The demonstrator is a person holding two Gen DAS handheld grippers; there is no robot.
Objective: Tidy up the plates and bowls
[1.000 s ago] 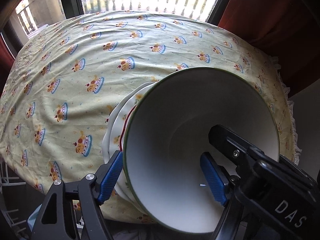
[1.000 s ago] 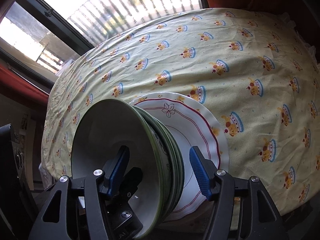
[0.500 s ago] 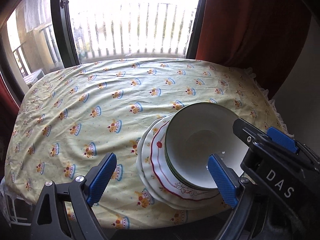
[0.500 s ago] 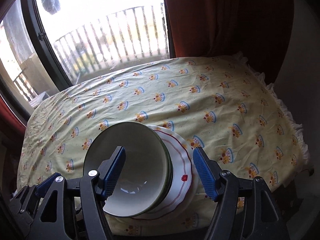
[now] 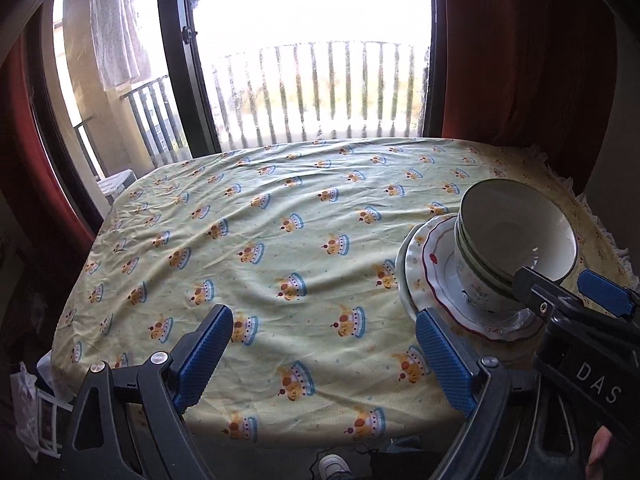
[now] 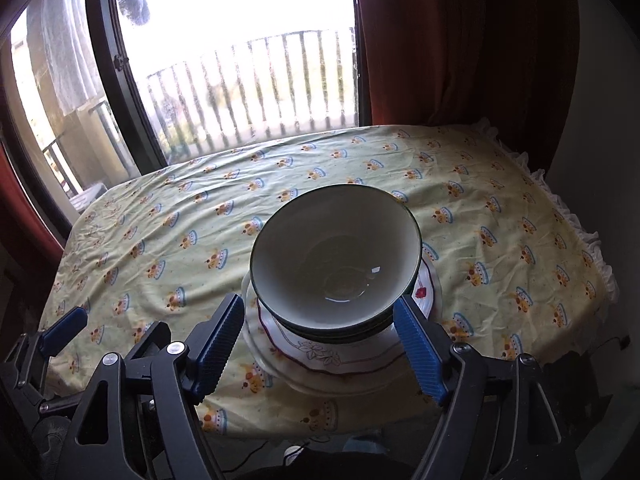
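A stack of green-rimmed white bowls (image 6: 336,256) sits on a stack of white plates (image 6: 340,356), the top one red-trimmed, near the table's front edge. It also shows at the right in the left wrist view, bowls (image 5: 516,240) on plates (image 5: 440,280). My right gripper (image 6: 320,348) is open and empty, just in front of the stack, apart from it. My left gripper (image 5: 320,356) is open and empty, to the left of the stack over the cloth. The right gripper (image 5: 560,300) shows in the left wrist view, covering part of the plates.
The table is covered with a yellow cloth (image 5: 280,240) printed with cakes. A window with a balcony railing (image 5: 312,92) stands behind it, red curtains (image 6: 460,40) at the right. The floor below the front edge is dark.
Both grippers have let go of the stack and pulled back and up from it. The left gripper has also moved to the left. The stack stays on the table.
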